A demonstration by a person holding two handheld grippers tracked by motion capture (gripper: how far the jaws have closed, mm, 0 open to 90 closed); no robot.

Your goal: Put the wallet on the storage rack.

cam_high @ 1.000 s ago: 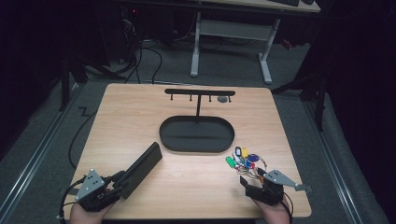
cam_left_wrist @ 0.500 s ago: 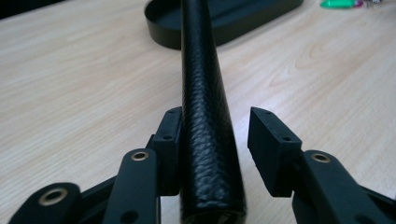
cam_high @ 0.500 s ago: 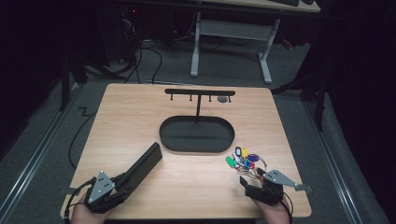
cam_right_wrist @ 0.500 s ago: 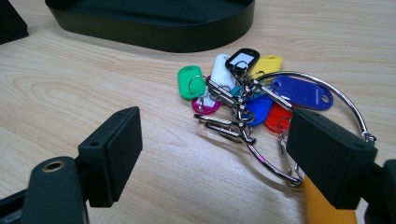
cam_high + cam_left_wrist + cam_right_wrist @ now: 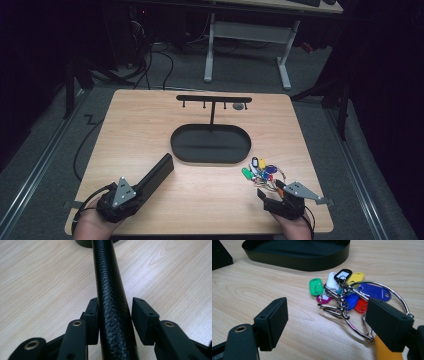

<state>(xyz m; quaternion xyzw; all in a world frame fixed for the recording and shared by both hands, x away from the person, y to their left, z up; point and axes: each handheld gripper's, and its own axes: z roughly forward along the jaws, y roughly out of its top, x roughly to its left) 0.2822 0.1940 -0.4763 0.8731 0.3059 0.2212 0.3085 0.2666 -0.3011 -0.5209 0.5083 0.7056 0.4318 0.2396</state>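
Down at the lower left of the high view, the left gripper (image 5: 131, 192) is straddling the near end of a long black leather case (image 5: 156, 174). In the left gripper view its jaws are standing half spread around the case (image 5: 111, 305): one pad is lying against its side, the other is standing just clear, and they have just been closing a little, so nothing is pinching yet. At the lower right, the right gripper (image 5: 274, 191) is resting low with its jaws spread wide and empty, pointing at a bunch of coloured key tags (image 5: 342, 293) on wire rings just ahead of it. Farther up, the case is running diagonally toward the black oval tray (image 5: 210, 143) at mid-frame, and behind that a black rack (image 5: 214, 98) is standing near the table's (image 5: 140, 120) far edge. Judging from this, a lift from one end could be risky: the rounded, grained case may be rolling or drooping out of a loose hold, or swinging its far end into the tray's wall.
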